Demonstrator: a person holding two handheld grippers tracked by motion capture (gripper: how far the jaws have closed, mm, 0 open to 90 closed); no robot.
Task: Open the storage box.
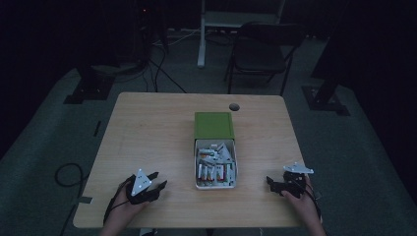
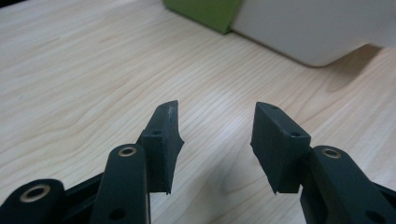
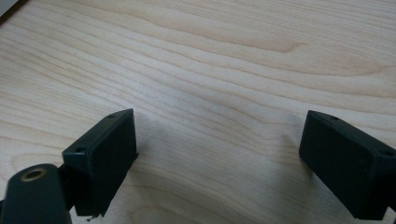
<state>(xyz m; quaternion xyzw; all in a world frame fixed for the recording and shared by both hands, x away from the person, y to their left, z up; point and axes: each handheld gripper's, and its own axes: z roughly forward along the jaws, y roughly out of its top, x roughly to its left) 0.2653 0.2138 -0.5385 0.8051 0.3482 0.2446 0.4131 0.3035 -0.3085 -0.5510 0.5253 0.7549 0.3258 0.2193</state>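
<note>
Two hand-held grippers on one pale wooden table [image 1: 147, 123], seen from above. Left gripper [image 1: 158, 180]: near left part of the table, jaws parted, nothing between them, pointing right toward the tray. Right gripper [image 1: 271, 182]: near right edge, jaws apart, empty, pointing left. White tray [image 1: 235, 169]: centre of the table, between the two grippers and apart from both, holding small white packets [image 1: 212, 167] with green and red markings. Green box [image 1: 213, 126]: touching the tray's far end. Folding chair [image 1: 263, 49]: on the floor beyond the far edge.

Left gripper view: left gripper [image 2: 217, 140], jaws moderately open over bare wood, gripping nothing. White tray [image 2: 308, 32] corner and green box [image 2: 205, 11] lie ahead at the far right.

Right gripper view: right gripper [image 3: 217, 154], jaws set wide, empty, low over bare wood grain.
</note>
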